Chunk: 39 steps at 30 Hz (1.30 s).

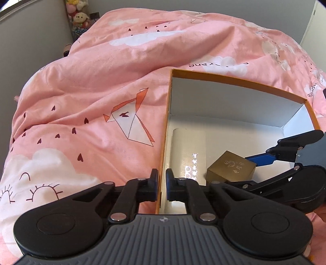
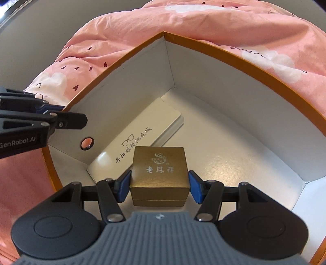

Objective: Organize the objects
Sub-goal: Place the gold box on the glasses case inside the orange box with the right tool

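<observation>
An open orange-rimmed cardboard box (image 1: 165,122) with white inner walls (image 2: 130,85) lies on a pink bedcover. My left gripper (image 1: 162,183) is shut on the box's left wall at its rim. My right gripper (image 2: 160,186) is inside the box, shut on a small gold gift box (image 2: 160,173) with silver characters, held low over the floor; whether it touches the floor is unclear. The gold box (image 1: 231,168) and the right gripper (image 1: 262,169) also show in the left wrist view. A flat white glasses case (image 2: 142,132) lies on the box floor along the left wall.
The pink quilt (image 1: 91,91) with cloud and fox prints is bunched around the box. Plush toys (image 1: 78,14) stand at the far wall. The left gripper's body (image 2: 30,124) reaches in at the box's left edge, near a round hole (image 2: 87,143) in the wall.
</observation>
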### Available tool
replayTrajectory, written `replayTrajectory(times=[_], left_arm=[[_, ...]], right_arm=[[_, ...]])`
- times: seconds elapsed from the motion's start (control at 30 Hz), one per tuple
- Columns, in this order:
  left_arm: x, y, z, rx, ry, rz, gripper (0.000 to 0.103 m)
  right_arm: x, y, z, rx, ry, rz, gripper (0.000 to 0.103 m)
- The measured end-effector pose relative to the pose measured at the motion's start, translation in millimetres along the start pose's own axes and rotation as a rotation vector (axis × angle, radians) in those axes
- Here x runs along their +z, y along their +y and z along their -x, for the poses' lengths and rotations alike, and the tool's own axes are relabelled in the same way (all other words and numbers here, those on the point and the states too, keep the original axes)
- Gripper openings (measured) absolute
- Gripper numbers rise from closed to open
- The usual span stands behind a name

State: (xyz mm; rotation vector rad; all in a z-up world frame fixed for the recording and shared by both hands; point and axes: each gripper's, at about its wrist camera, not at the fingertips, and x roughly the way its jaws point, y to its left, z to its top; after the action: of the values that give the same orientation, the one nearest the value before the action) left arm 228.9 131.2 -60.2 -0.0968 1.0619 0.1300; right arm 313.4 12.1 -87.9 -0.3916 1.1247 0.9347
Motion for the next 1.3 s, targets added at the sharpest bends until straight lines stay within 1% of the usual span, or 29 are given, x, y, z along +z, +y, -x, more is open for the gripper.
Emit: replayTrajectory(times=[0.13, 0.27, 0.4, 0.47, 0.5, 0.53, 0.63, 0.73, 0.83, 1.07, 1.27, 1.3], left_arm=[[-4, -2, 4, -0.005, -0.007, -0.02, 0.005], [-14, -9, 10, 0.015, -0.011, -0.041, 0.005], [-19, -9, 16, -0.002, -0.008, -0.018, 0.005], [-16, -4, 18, -0.024, -0.015, 0.007, 0.007], [-13, -1, 18, -0.036, -0.017, 0.014, 0.01], [-9, 1, 18, -0.036, -0.023, 0.019, 0.012], [4, 0, 17, -0.023, -0.052, 0.004, 0.012], [17, 0, 8, -0.022, -0.056, 0.012, 0.012], [26, -2, 1, -0.012, -0.071, 0.008, 0.011], [36, -3, -18, -0.005, -0.052, 0.008, 0.011], [35, -1, -24, -0.008, -0.043, 0.017, 0.011], [35, -1, -24, -0.009, -0.041, 0.018, 0.011]], right_arm=[[0, 2, 0, 0.007, 0.001, 0.006, 0.06], [-3, 1, 3, 0.029, 0.007, 0.002, 0.061], [-8, -4, 9, 0.051, 0.026, -0.014, 0.06], [-6, -10, 15, 0.045, 0.025, -0.051, 0.06], [-3, -15, 18, 0.041, 0.013, -0.08, 0.06], [0, -21, 20, 0.037, 0.001, -0.115, 0.06], [13, -44, 27, 0.039, -0.039, -0.262, 0.061], [24, -62, 28, 0.056, -0.081, -0.409, 0.061], [33, -74, 22, 0.089, -0.104, -0.513, 0.061], [60, -76, -2, 0.12, -0.106, -0.583, 0.061], [65, -80, -22, 0.161, -0.11, -0.614, 0.062], [65, -81, -22, 0.167, -0.112, -0.621, 0.063]])
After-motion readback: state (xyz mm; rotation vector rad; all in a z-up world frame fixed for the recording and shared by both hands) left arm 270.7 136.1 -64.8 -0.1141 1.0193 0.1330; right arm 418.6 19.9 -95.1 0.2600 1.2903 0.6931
